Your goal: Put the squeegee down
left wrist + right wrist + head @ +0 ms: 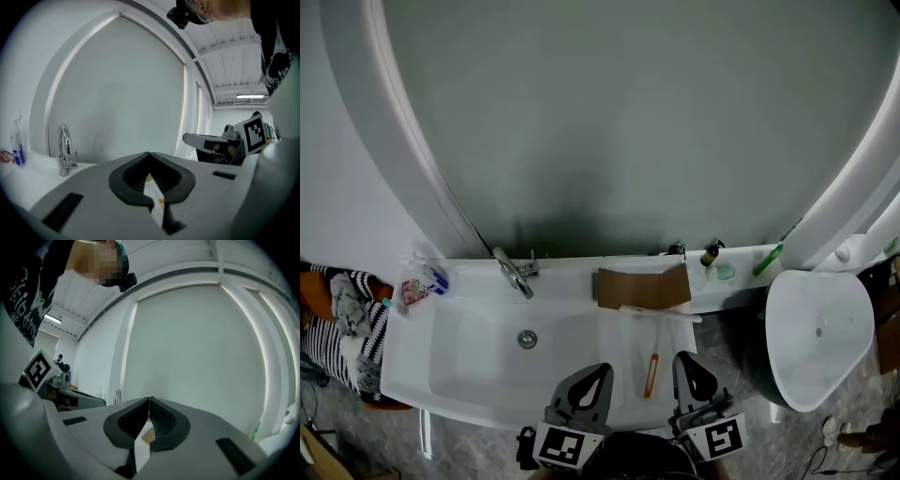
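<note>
left tool (601, 368) and right tool (683, 357) both pressed together, empty — squeegee (652, 373) lies on sink (478, 370).

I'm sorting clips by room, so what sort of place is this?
Most likely a bathroom: a white sink basin with a chrome faucet, an arched panel behind it that may be a mirror, and what looks like a toilet bowl at the right.

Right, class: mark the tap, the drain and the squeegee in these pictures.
tap (514, 274), head view, on its spout.
drain (527, 338), head view, on its centre.
squeegee (652, 375), head view, on its orange handle.
</note>
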Demonstrator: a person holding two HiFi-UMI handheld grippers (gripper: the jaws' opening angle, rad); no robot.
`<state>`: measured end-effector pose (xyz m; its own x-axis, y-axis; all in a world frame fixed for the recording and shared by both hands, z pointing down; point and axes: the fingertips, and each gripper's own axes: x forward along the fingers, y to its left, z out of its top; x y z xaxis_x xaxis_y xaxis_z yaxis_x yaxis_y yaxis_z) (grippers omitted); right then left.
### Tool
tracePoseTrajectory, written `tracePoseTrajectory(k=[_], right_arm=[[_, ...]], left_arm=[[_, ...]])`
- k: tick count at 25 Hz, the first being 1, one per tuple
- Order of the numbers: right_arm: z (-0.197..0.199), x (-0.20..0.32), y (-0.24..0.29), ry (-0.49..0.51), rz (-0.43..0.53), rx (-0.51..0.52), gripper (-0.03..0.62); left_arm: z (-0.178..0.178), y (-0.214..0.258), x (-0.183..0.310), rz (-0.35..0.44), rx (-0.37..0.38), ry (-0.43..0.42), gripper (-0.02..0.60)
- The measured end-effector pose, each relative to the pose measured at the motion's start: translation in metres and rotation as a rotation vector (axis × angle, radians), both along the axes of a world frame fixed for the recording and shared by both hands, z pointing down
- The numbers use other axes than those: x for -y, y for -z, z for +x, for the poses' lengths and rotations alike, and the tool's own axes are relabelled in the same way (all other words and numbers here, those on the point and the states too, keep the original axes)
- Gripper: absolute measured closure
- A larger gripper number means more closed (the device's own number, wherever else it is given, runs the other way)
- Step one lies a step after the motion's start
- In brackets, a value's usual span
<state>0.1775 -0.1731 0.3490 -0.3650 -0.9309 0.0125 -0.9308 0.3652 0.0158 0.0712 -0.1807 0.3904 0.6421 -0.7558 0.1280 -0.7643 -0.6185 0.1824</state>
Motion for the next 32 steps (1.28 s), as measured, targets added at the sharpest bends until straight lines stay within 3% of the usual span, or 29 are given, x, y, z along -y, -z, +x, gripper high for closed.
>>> tracePoseTrajectory(k=[4, 15, 32], right_arm=[[-0.018, -0.019, -0.033, 0.024, -0.095, 0.046, 0.572], [-0.034, -0.04, -0.066, 0.043, -0.187, 0.057, 0.572], [-0.041, -0.044, -0.067, 0.064, -0.193, 0.066, 0.571]], left_arm=[[0.0, -0.009, -0.009, -0.009, 0.009, -0.019, 0.577], [0.0, -0.026, -0.032, -0.022, 0.001, -0.044, 0.577], [-0.007, -0.025, -0.04, -0.031, -0.011, -0.023, 0.577]])
